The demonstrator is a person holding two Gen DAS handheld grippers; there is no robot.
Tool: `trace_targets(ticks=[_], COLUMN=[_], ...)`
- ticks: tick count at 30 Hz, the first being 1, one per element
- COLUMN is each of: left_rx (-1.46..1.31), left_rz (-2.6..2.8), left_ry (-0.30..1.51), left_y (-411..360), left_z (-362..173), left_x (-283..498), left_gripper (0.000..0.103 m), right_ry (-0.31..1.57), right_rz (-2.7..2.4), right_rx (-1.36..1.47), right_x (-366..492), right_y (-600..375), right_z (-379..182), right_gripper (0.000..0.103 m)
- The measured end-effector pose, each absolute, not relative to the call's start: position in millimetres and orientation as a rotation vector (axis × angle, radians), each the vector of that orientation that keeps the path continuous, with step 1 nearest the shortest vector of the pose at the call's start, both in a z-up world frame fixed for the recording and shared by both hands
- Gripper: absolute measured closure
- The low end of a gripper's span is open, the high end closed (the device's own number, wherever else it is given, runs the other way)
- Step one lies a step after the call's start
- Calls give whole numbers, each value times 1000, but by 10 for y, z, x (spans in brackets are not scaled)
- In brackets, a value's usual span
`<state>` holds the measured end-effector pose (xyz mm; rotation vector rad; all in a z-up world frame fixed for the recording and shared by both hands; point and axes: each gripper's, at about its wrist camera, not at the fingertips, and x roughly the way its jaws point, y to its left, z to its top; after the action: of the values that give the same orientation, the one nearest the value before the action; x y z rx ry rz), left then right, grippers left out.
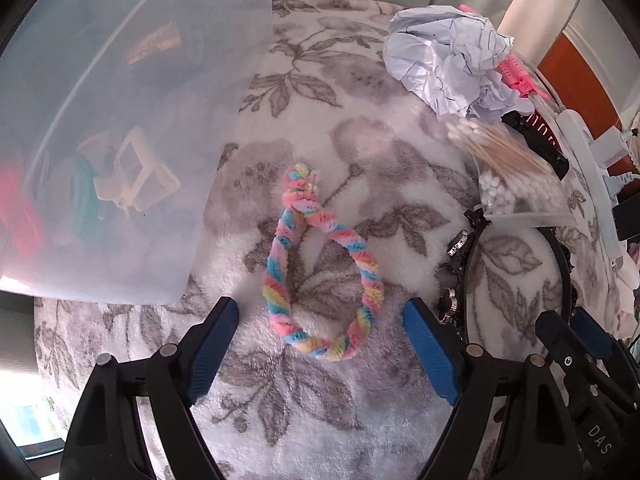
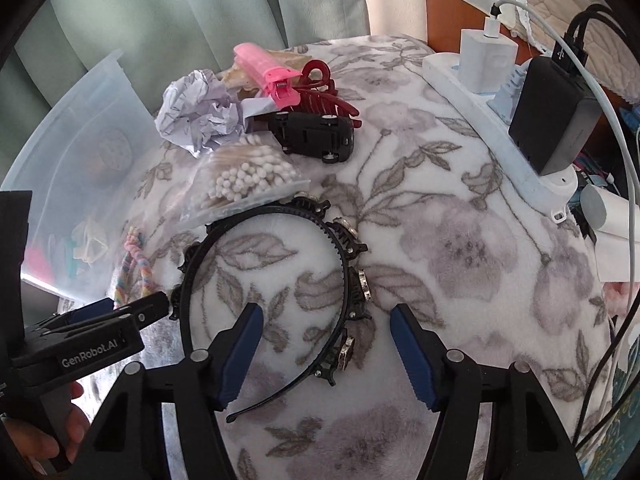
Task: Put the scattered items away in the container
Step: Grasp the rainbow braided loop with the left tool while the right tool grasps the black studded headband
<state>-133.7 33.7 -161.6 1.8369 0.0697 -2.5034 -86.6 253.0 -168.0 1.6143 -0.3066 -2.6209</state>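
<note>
A pastel rainbow twisted loop (image 1: 320, 276) lies on the floral blanket, its near end between the fingers of my open, empty left gripper (image 1: 322, 312). The translucent plastic container (image 1: 120, 128) stands to its left with a white clip (image 1: 138, 178) and other items inside. My right gripper (image 2: 326, 316) is open and empty, its fingers on either side of a black jewelled headband (image 2: 344, 264) lying flat. The loop (image 2: 136, 268) and container (image 2: 80, 152) show at left in the right wrist view. The headband also shows in the left wrist view (image 1: 464, 248).
Behind the headband lie a bag of cotton swabs (image 2: 244, 180), crumpled paper (image 2: 200, 116), a black toy car (image 2: 316, 136), a pink clip (image 2: 268, 72) and a dark red claw clip (image 2: 324, 96). A power strip with chargers (image 2: 496, 120) runs along the right.
</note>
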Motion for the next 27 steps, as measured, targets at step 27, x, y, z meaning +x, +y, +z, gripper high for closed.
trace_targets(ticks=[27], left_rx=[1733], left_rz=[-2583], left_ry=[50], left_y=[177], left_z=[-1565], left_x=[-1339], left_gripper=[33], right_ry=[-50], right_rz=[-2804], right_rx=[1478], right_x=[-1177], right_y=[2509], right_z=[-1801], right_gripper=[59])
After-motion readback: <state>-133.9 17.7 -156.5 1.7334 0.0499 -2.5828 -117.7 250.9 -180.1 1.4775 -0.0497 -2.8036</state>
